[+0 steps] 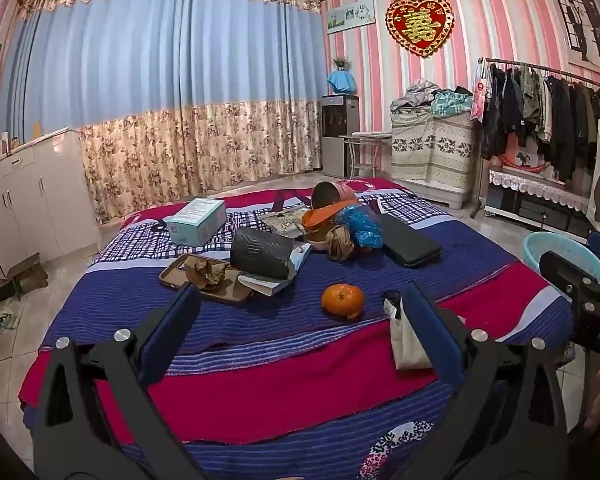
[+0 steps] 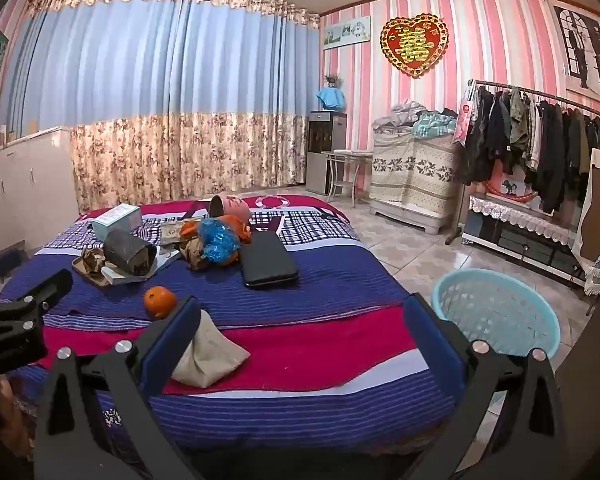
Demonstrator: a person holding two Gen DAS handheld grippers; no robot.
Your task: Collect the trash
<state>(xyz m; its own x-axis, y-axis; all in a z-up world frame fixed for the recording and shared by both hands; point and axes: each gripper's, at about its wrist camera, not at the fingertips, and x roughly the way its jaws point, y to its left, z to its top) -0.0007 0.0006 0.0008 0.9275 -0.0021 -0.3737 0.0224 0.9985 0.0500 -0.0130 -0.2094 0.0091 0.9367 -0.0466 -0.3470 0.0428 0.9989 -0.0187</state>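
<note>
Spread across the room's middle: a wide bed under a blue-and-crimson striped blanket [image 1: 260, 360], serving here as the sorting surface. Parked on the tiled floor just beside the bed's right edge, a pale turquoise perforated plastic basket [image 2: 496, 320], probably placed there as the bin, within easy reach of the right side. Lying flat past the clutter, a black rectangular zip case [image 2: 268, 264], likely a keeper rather than rubbish. Tipped on its side at the far end, a pink cylindrical tub [image 1: 336, 194], mouth toward the pile, with a crumpled blue plastic bag [image 1: 360, 226], orange wrapper and brown paper wads seemingly spilled from it: the likely trash, all well away from both tools. Nearer, a dark grey crinkled pouch [image 1: 262, 254] propped on an open booklet, beside a brown tray bearing crushed paper. Alone on the stripes, a round orange fruit [image 1: 342, 300]. Closest, a cream folded paper packet [image 2: 206, 354], near the front edge. Held low over the near edge, pointing slightly downward: left gripper [image 1: 300, 312] and right gripper [image 2: 300, 320], both spread wide, nothing between the blue pads, apparently poised to choose a first piece.
</note>
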